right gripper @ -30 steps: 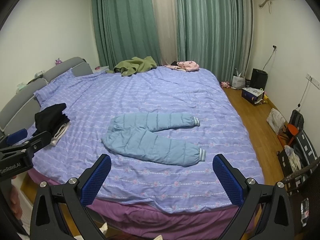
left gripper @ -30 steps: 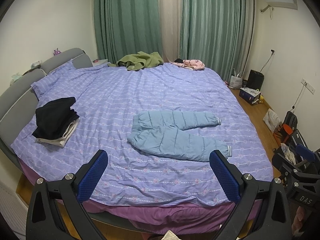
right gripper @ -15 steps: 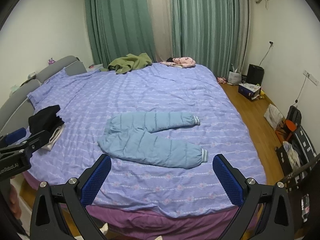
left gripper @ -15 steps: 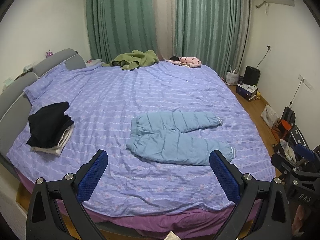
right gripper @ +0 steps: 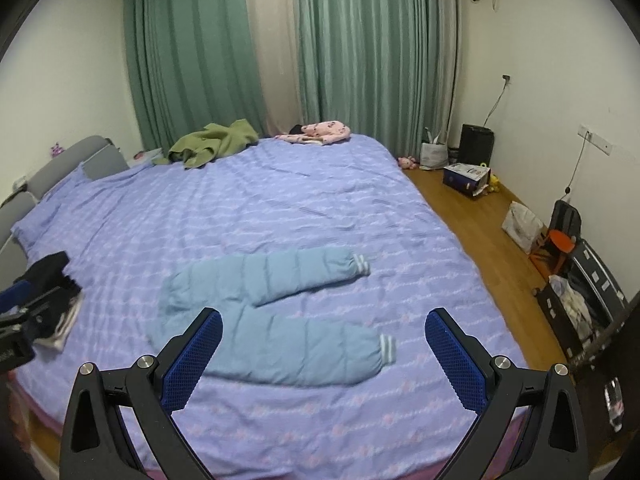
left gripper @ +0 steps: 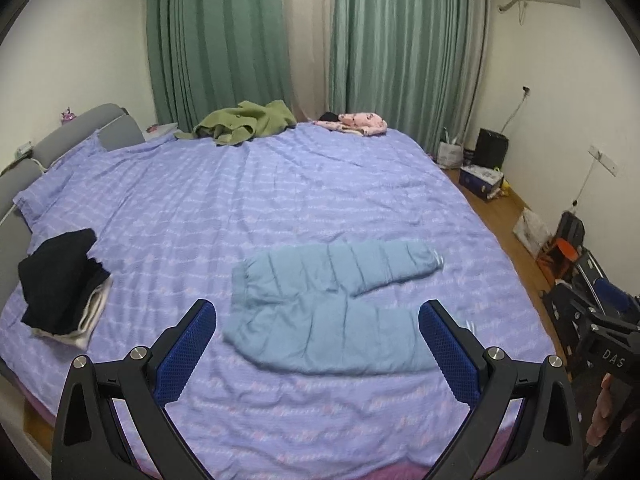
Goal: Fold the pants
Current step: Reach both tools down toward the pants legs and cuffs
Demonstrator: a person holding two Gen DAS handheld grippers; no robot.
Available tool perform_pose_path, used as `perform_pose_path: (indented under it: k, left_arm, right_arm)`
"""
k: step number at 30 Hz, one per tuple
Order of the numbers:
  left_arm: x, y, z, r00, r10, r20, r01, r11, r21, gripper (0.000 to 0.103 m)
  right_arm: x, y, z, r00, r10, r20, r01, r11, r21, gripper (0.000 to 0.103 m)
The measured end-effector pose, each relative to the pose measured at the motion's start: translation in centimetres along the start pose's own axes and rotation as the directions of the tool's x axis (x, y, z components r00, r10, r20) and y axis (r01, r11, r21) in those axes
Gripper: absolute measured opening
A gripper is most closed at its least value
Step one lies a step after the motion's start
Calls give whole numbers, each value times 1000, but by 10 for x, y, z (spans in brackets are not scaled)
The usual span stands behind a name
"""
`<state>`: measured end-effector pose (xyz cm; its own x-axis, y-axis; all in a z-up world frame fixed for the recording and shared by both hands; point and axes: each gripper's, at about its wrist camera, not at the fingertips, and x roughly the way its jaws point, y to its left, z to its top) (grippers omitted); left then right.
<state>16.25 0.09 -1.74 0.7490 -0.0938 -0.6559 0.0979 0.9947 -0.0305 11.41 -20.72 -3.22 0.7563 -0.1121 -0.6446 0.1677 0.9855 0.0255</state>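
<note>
Blue quilted pants (left gripper: 332,308) flat on bed (left gripper: 320,184); left hand-held gripper (left gripper: 318,344), right hand-held gripper (right gripper: 324,350) spread, empty.

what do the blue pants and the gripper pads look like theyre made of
Light blue pants: likely padded, quilted fabric, matte; stitched bands puff across the legs, ribbed striped cuffs. Right hand-held gripper pads: probably blue rubbery material, with a fine grid texture.

A wide bed with a purple patterned cover (left gripper: 280,184) fills the room; green pleated curtains (left gripper: 400,48) hang behind it, and wooden floor (right gripper: 472,220) runs along its right side.
</note>
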Motion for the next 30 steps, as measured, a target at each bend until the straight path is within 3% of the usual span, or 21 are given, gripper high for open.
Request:
perform_pose_path:
  k: [7, 12, 18, 21, 30]
  left_arm:
    - [102, -42, 19, 1000, -1, 13, 0, 1000, 23, 103]
    - [196, -64, 25, 1000, -21, -19, 22, 999, 44, 103]
    - [294, -89, 18, 997, -9, -81, 16, 996, 86, 103]
    - [336, -96, 16, 993, -6, -116, 15, 996, 83, 103]
    - [414, -101, 9, 976, 12, -219, 1, 998, 60, 102]
  right_arm:
    - [110, -41, 26, 997, 79, -19, -79, 997, -6, 103]
    - [210, -62, 35, 997, 65, -31, -65, 998, -7, 101]
    - [332, -87, 28, 990, 82, -111, -74, 994, 75, 86]
    - [388, -97, 20, 978, 89, -188, -67, 990, 124, 74]
    - [483, -119, -7, 927, 167, -336, -62, 951, 302, 68]
